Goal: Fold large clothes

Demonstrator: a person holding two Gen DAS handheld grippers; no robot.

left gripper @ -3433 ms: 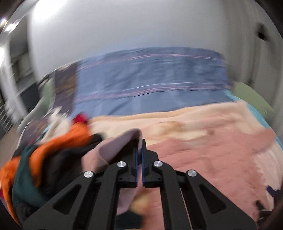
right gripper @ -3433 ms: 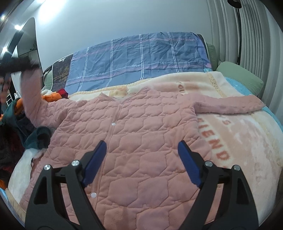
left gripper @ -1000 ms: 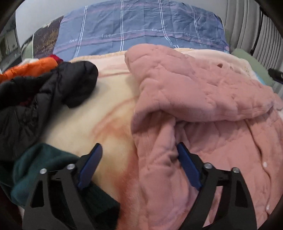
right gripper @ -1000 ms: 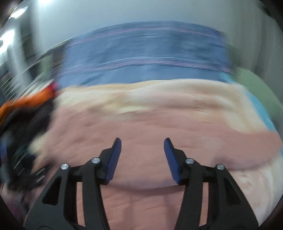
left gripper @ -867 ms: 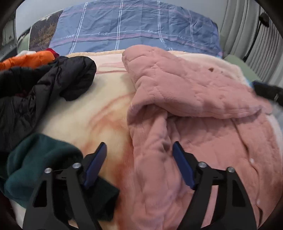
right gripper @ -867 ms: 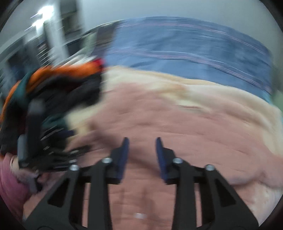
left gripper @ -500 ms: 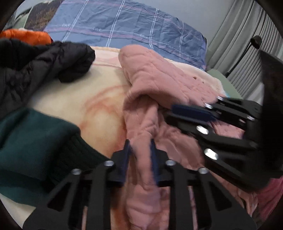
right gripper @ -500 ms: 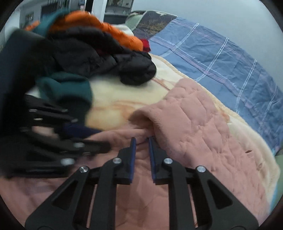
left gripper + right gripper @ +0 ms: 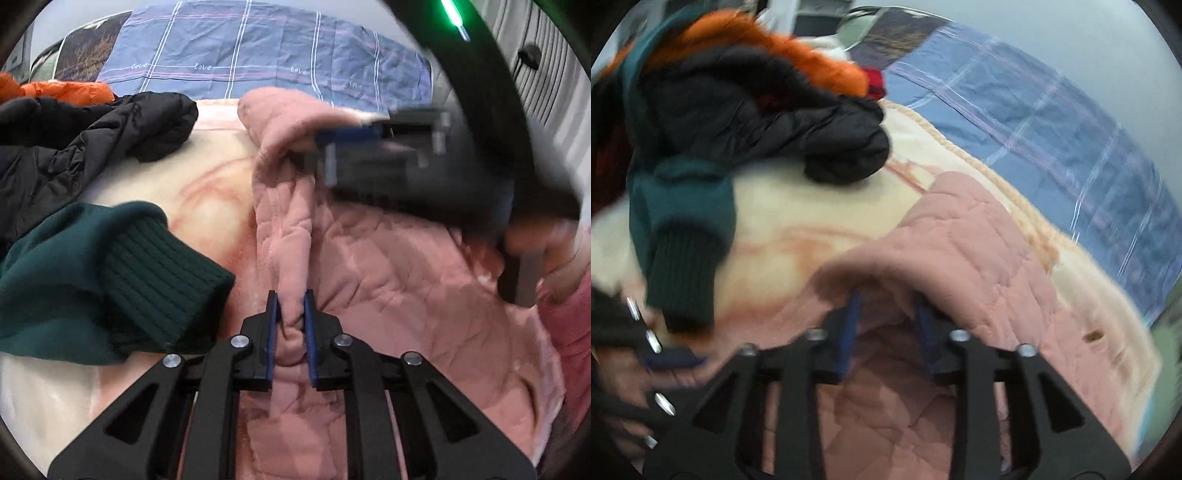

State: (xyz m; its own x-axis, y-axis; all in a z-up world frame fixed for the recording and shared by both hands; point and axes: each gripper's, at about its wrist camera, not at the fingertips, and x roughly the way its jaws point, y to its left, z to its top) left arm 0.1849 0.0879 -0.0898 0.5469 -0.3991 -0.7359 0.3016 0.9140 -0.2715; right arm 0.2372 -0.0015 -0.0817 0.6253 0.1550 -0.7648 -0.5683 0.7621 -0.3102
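Your left tongs (image 9: 290, 317) are clenched on the pink quilted jacket (image 9: 388, 266): a thick roll of its left edge is squeezed between the two blue pads (image 9: 272, 321). The jacket lies on the cream blanket (image 9: 207, 184) that covers the bed, and its sleeve (image 9: 280, 114) is folded over the body of the jacket. In the left wrist view your right tongs (image 9: 347, 138) come in from the right side, blurred, with their tips at the fold of this sleeve.

In the right wrist view the right tongs (image 9: 886, 321) are released, the two blue pads (image 9: 849, 325) stand apart, and the raised pink fold (image 9: 960, 236) hangs just over them. The picture is blurred, so I cannot tell if the pads touch the cloth.

To the left of the jacket there is a pile of other clothes: a dark green sweater (image 9: 92, 266) with a ribbed cuff lies just beside your left tongs, a black puffer jacket (image 9: 92, 140) is behind it, and an orange garment (image 9: 66, 92) is farther back. A blue checked cover (image 9: 258, 59) lies at the far end of the bed
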